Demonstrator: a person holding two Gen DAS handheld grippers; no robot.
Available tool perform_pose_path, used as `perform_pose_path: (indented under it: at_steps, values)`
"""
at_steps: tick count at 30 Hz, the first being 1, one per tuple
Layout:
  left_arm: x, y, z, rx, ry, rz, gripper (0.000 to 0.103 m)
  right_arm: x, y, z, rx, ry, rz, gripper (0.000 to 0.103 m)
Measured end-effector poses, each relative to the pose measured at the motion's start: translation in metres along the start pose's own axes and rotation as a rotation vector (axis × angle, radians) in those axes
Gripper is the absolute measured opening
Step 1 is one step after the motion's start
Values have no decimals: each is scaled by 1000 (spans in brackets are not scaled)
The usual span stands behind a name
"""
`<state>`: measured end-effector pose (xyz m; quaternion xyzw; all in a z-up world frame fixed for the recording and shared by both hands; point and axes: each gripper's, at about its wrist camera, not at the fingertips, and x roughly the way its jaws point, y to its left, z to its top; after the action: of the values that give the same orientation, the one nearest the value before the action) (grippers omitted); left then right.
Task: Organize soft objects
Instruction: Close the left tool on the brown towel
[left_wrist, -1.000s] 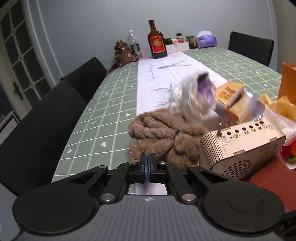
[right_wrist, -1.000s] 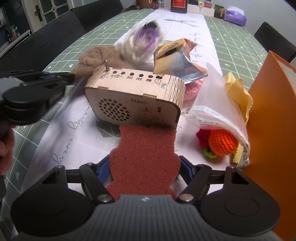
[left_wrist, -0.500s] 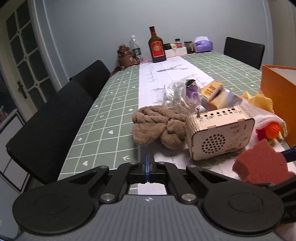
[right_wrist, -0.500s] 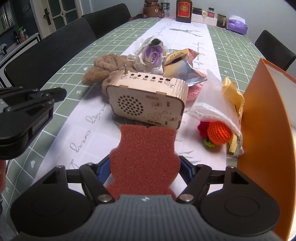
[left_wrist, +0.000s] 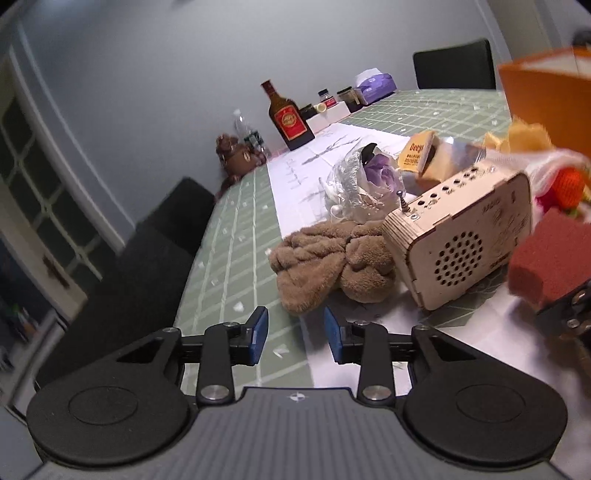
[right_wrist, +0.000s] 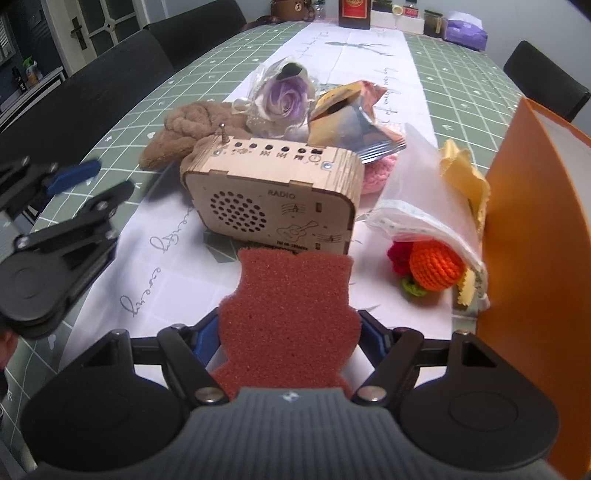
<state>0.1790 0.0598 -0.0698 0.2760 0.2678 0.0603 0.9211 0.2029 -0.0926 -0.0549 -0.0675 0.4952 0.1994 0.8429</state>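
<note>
A: Right tool (right_wrist: 290, 332) first: its fingers are clamped on the red-brown sponge (right_wrist: 291, 310), held up above the white runner (right_wrist: 369, 59) of the surface (right_wrist: 207, 62).

B: And the left tool (left_wrist: 294, 334), pads apart, nothing between them, tilted over the green checked cloth just short of the brown plush towel (left_wrist: 328, 258).

A: Just ahead of the sponge stands the wooden radio (right_wrist: 273, 199). To its right, a clear plastic bag (right_wrist: 424, 206) lies with its mouth open and a crocheted orange ball (right_wrist: 436, 269) at the opening.

B: Orange paper bag (right_wrist: 535, 240) upright at the right tool's far right; its inside doesn't show.

A: Behind the radio: a wrapped purple rose (right_wrist: 284, 96), a snack packet (right_wrist: 351, 122), something pink and knitted (right_wrist: 380, 170).

B: Far end now: a dark bottle (left_wrist: 290, 118), small jars, a purple tissue pack (left_wrist: 375, 83), black chairs (left_wrist: 147, 266) along the left edge, a grey wall, and a glazed door (left_wrist: 33, 206).
</note>
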Motion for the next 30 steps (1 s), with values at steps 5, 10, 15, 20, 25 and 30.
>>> perform_pose_path:
  at_steps: [5,10,15,20,25,30]
  values:
    - [18,-22,3,186,-27,85,41,5,-3,2,-8,19,13,75]
    - [35,-37,7,302,-13,91,42,11,-11,5,15,34,30,76]
    - [48,-48,2,407,16,94,44,11,-16,4,22,40,46,76]
    - [55,-47,8,372,45,85,23,13,-15,4,21,43,51,76]
    - [54,-37,14,292,93,39,13,10,-14,2,22,45,55,77]
    - [46,-27,17,219,101,28,9,7,-13,-3,23,46,51,76]
